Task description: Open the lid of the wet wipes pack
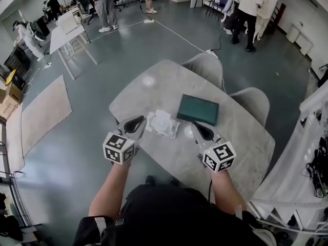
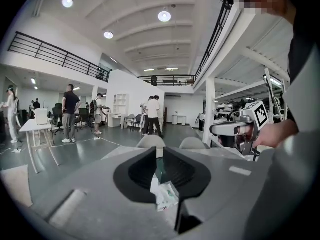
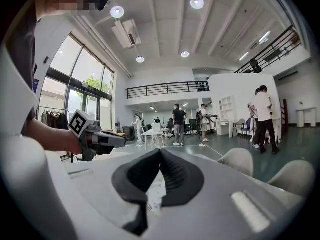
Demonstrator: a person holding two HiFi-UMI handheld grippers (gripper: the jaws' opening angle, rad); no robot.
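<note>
Left gripper (image 1: 134, 123) stood a slit open and right gripper (image 1: 201, 130) closed, both empty, either side of the wet wipes pack (image 1: 163, 123) mid-frame on the table (image 1: 241, 137); light and soft, I judged, so pin its body, pinch the lid's lip.

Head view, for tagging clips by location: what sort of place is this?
Probably an open-plan lab or studio hall: a railed mezzanine, a white work table, and a power cable running across the floor.
</note>
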